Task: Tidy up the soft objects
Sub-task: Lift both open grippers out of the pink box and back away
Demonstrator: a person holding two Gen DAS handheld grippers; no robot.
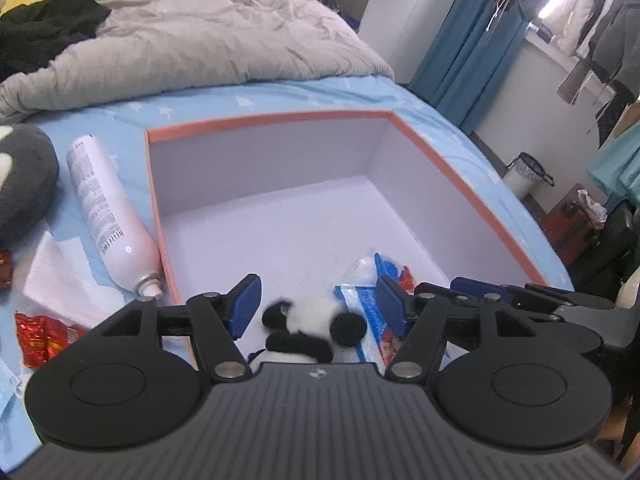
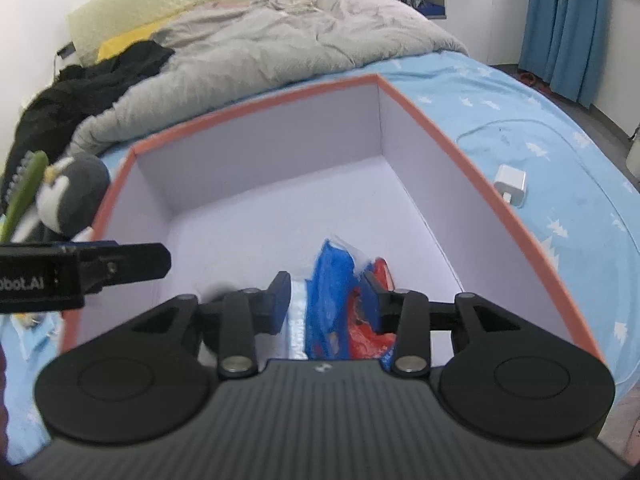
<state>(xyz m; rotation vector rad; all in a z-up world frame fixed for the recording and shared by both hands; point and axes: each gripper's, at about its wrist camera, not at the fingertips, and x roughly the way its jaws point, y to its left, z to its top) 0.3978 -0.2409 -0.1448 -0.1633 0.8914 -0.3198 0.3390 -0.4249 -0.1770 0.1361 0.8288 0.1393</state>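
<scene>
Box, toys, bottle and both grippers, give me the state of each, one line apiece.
Box: open, no lid, on the bed.
Panda plush: inside the box, between the open fingers, not gripped.
Snack packet: in the box, between the right fingers.
White bottle: lying on its side, beside the box.
Penguin plush: outside the box.
Left gripper: open.
Right gripper: grip unclear.

On your bed you have a white spray can lying on its side, just beside the box's outer left wall. A white tissue sheet lies near it, with a red foil wrapper at its near edge. A white charger plug sits on the blue sheet. A grey duvet and black clothing lie behind.
</scene>
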